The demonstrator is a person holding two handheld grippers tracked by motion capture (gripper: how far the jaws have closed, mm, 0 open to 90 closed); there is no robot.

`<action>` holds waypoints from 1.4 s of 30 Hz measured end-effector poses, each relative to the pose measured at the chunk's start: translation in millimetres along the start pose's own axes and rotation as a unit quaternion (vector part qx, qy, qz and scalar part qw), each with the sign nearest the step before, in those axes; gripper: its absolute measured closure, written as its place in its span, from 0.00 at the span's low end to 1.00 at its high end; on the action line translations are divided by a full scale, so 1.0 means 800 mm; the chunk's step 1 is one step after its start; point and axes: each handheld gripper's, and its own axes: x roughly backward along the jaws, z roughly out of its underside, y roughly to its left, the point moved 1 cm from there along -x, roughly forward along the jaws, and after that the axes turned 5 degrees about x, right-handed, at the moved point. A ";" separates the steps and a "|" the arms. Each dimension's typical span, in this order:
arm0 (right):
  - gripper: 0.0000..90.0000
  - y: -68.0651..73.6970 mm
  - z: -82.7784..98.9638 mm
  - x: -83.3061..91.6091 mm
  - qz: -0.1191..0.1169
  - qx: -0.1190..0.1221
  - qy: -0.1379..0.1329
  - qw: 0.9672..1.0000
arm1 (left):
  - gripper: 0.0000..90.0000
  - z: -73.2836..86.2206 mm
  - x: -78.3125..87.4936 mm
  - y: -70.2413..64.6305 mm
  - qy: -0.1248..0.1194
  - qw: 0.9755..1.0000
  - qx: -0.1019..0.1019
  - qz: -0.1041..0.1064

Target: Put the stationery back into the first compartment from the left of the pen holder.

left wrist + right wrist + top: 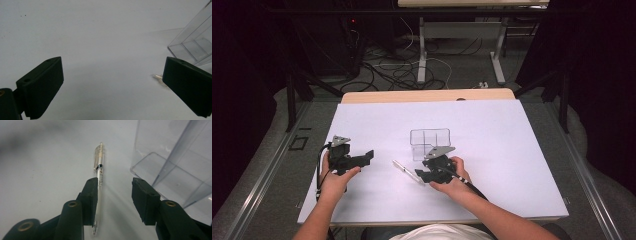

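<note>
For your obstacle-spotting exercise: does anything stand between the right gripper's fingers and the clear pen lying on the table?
Nothing visible does. The right gripper is open around the pen, which lies against its left finger. The clear divided container stands off to the side.

clear pen (99,167), clear box (430,142); white table (512,150), black tongs (113,195)

1. A white worktop (512,150) is lying across the middle of the high view, its pale wooden edge (427,95) showing at 12 o'clock.
2. Black and white cables (397,70) are sprawling over the grey floor (462,70) beyond it.
3. A second table's white legs (422,50) are standing at 12 o'clock.
4. A red light (353,21) is glowing at 11 o'clock.
</note>
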 end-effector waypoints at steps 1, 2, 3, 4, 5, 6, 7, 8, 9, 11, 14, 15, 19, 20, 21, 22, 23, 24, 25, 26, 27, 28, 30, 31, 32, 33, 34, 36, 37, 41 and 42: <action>0.65 0.001 -0.001 -0.003 -0.003 0.003 0.005 1.000 | 0.04 0.000 -0.001 0.000 -0.001 1.000 0.000 0.000; 0.66 0.003 -0.001 -0.006 -0.003 -0.004 0.012 1.000 | 0.04 0.000 -0.001 0.000 -0.002 1.000 0.002 0.001; 0.67 0.004 -0.002 -0.008 -0.006 -0.001 0.017 1.000 | 0.04 0.000 -0.001 0.000 -0.002 1.000 0.002 0.002; 0.69 0.006 -0.002 -0.013 -0.006 0.000 0.022 1.000 | 0.04 0.000 -0.002 0.000 -0.002 1.000 0.002 0.002; 0.69 0.006 -0.002 -0.013 -0.006 0.000 0.022 1.000 | 0.04 0.000 -0.002 0.000 -0.001 1.000 0.002 0.003; 0.70 0.008 -0.002 -0.016 -0.004 -0.008 0.022 1.000 | 0.04 0.001 -0.003 0.000 -0.002 1.000 0.001 0.002; 0.70 0.010 -0.001 -0.017 -0.006 -0.010 0.028 1.000 | 0.04 0.001 -0.003 0.000 -0.002 1.000 0.001 0.001; 0.70 0.011 -0.001 -0.019 -0.006 -0.011 0.032 0.999 | 0.04 0.001 -0.003 0.000 -0.001 1.000 0.001 0.002; 0.71 0.012 0.000 -0.020 -0.009 -0.011 0.033 0.999 | 0.04 0.001 -0.003 0.000 -0.001 1.000 0.001 0.002; 0.72 0.015 0.000 -0.022 -0.015 -0.015 0.035 0.999 | 0.04 0.001 -0.003 0.000 -0.001 1.000 0.001 0.001; 0.75 0.019 0.000 -0.025 -0.019 -0.015 0.043 0.999 | 0.04 0.001 -0.003 -0.001 0.001 1.000 0.001 0.000; 0.75 0.019 0.000 -0.025 -0.019 -0.015 0.043 0.999 | 0.04 0.001 -0.003 -0.001 0.003 1.000 0.001 0.001; 0.76 0.020 0.003 -0.028 -0.020 -0.025 0.051 0.998 | 0.04 0.001 -0.003 0.000 0.005 1.000 0.001 0.000; 0.77 0.019 0.002 -0.027 -0.028 -0.022 0.064 0.997 | 0.04 0.002 -0.003 0.000 0.004 1.000 0.001 0.001; 0.77 0.020 0.003 -0.027 -0.026 -0.034 0.071 0.997 | 0.04 0.002 -0.003 0.000 0.004 1.000 0.001 0.001; 0.78 0.020 0.003 -0.028 -0.026 -0.037 0.075 0.996 | 0.04 0.002 -0.003 0.000 0.004 1.000 0.001 0.001; 0.79 0.019 0.004 -0.029 -0.027 -0.034 0.078 0.996 | 0.04 0.002 -0.003 0.000 0.005 1.000 0.001 0.000; 0.80 0.019 0.004 -0.028 -0.025 -0.034 0.078 0.996 | 0.04 0.001 -0.003 0.000 0.005 1.000 0.001 0.000; 0.81 0.018 0.004 -0.029 -0.027 -0.032 0.077 0.996 | 0.04 0.001 -0.003 0.000 0.006 1.000 0.000 0.001; 0.82 0.017 0.004 -0.029 -0.024 -0.030 0.075 0.996 | 0.04 0.001 -0.003 0.000 0.006 1.000 0.000 0.001; 0.82 0.017 0.004 -0.029 -0.025 -0.030 0.076 0.996 | 0.04 0.002 -0.004 -0.001 0.005 1.000 0.001 0.001; 0.83 0.017 0.004 -0.029 -0.024 -0.030 0.077 0.996 | 0.04 0.002 -0.004 -0.001 0.005 1.000 0.000 0.001; 0.86 0.018 0.004 -0.028 -0.022 -0.039 0.081 0.996 | 0.04 0.002 -0.005 -0.001 0.003 1.000 0.001 0.001; 0.88 0.018 0.004 -0.028 -0.021 -0.041 0.083 0.995 | 0.04 0.002 -0.005 -0.001 0.003 1.000 0.001 0.002; 0.89 0.016 0.004 -0.028 -0.025 -0.036 0.082 0.996 | 0.04 0.002 -0.005 -0.001 0.003 1.000 0.001 0.002; 0.89 0.017 0.003 -0.028 -0.025 -0.041 0.085 0.995 | 0.04 0.002 -0.005 -0.001 0.003 1.000 0.001 0.001; 0.89 0.017 0.003 -0.028 -0.025 -0.041 0.085 0.995 | 0.04 0.002 -0.005 -0.001 0.004 1.000 -0.001 0.002; 0.89 0.017 0.003 -0.028 -0.024 -0.035 0.084 0.996 | 0.04 0.002 -0.005 -0.001 0.004 1.000 -0.001 0.002; 0.89 0.017 0.003 -0.028 -0.024 -0.033 0.084 0.996 | 0.04 0.002 -0.004 -0.001 0.007 1.000 -0.002 0.002; 0.89 0.017 0.003 -0.028 -0.024 -0.032 0.086 0.996 | 0.04 0.002 -0.004 -0.001 0.007 1.000 -0.003 0.002; 0.89 0.017 0.003 -0.028 -0.024 -0.031 0.086 0.996 | 0.04 0.002 -0.004 -0.002 0.007 1.000 -0.003 0.002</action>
